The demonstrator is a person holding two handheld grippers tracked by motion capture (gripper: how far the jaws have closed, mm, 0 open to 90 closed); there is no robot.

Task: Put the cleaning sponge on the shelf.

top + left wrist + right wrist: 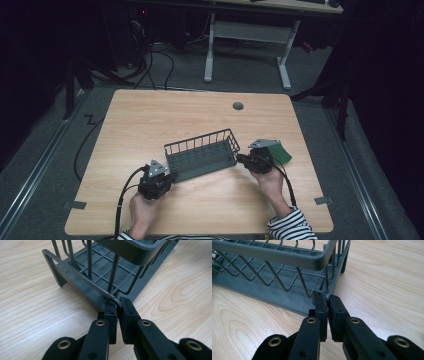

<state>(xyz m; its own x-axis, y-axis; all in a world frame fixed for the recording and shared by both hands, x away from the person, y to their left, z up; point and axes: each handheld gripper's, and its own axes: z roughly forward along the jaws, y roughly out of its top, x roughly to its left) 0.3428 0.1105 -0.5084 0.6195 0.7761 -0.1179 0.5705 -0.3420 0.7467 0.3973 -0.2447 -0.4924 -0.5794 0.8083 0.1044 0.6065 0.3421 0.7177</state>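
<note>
Grey wire basket [202, 155] in the middle of the wooden table [150, 120], left gripper [167, 176] at its 8 o'clock corner, right gripper [241, 159] at its 3 o'clock end — both pinched tight on its bottom wire, green card [283, 154] just behind the right gripper.

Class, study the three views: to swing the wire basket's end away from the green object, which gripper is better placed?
Probably the right gripper: it clamps the wire basket end beside the green object; the left gripper holds the far end.
</note>
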